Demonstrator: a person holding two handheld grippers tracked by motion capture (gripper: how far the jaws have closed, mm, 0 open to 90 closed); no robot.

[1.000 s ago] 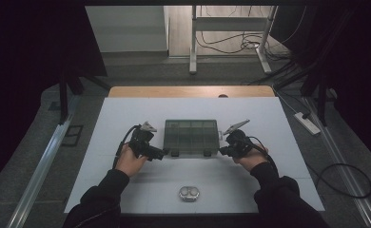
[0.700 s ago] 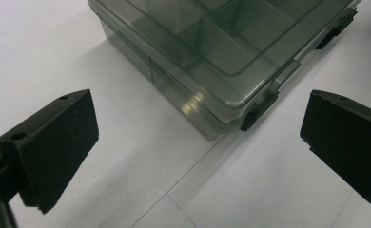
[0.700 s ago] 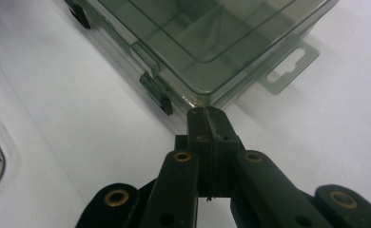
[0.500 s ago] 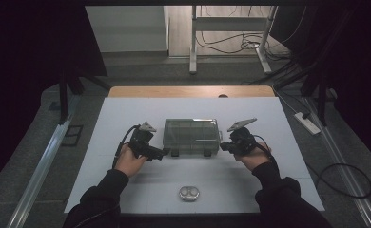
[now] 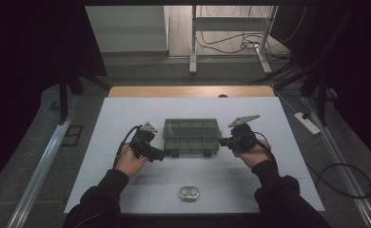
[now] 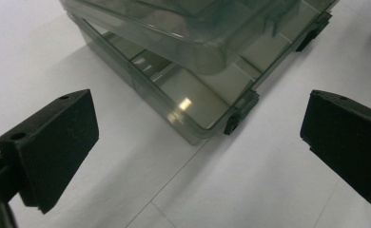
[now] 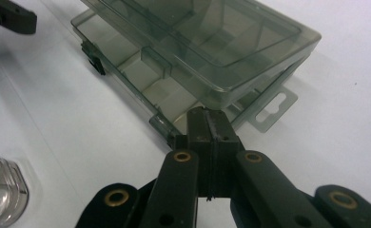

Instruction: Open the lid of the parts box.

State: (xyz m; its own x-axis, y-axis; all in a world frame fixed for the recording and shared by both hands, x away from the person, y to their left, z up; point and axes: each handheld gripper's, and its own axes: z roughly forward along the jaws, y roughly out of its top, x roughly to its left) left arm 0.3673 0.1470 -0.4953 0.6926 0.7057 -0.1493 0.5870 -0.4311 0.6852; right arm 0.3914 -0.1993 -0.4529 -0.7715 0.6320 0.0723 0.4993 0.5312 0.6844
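From the high view, a smoky transparent compartment box (image 5: 191, 137) sat at the centre of the frame on the white table (image 5: 126, 118), with the left gripper (image 5: 159, 155) just off its lower left corner and the right gripper (image 5: 223, 141) against its right end. A small clear round container (image 5: 189, 193) lay lower down, near the table's front edge. The step in hand looked like opening the box's lid.

In the left gripper view, the jaws stood spread wide and empty at the lower corners of the frame, with a black latch (image 6: 239, 114) on the box's front edge between and beyond them, untouched. The lid (image 6: 193, 28) sat slightly raised above the tray.

In the right gripper view, the jaws were pressed together at lower centre, apparently pinching the box's front corner by its latch. Next, the lid probably needed lifting while the left gripper steadied the tray.
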